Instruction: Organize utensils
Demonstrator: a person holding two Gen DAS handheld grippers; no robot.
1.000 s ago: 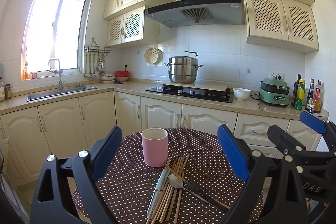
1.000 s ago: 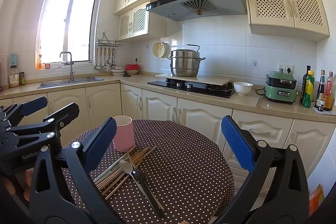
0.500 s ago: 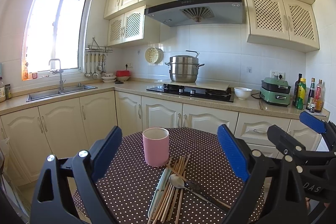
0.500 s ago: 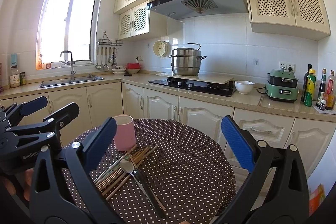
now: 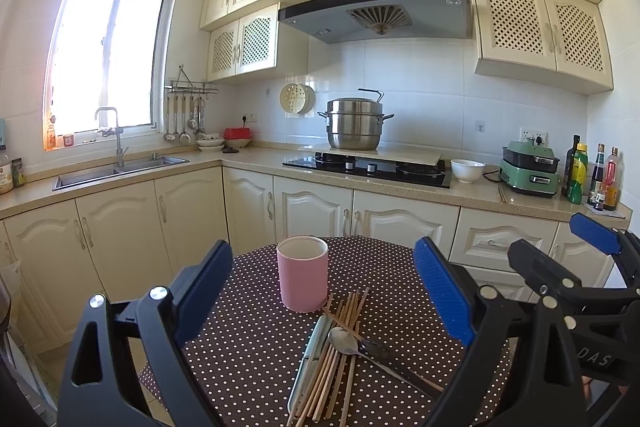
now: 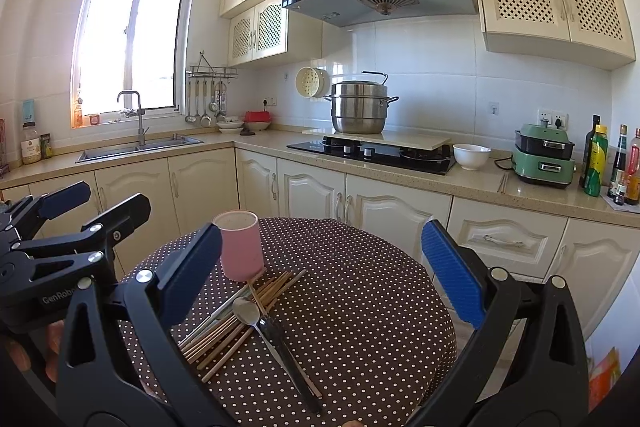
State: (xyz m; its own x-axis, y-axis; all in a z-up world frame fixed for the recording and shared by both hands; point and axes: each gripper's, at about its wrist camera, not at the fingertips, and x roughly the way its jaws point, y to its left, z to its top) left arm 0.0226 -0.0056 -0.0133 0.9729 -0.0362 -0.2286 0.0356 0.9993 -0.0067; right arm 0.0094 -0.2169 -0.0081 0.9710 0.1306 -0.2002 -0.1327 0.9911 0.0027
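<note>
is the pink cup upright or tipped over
Upright: the pink cup stands on its base on the table, open rim facing up.

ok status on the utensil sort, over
Left gripper and right gripper open, empty, above table. Chopsticks and spoon piled beside pink cup, none in it. Nothing blocking.
</note>
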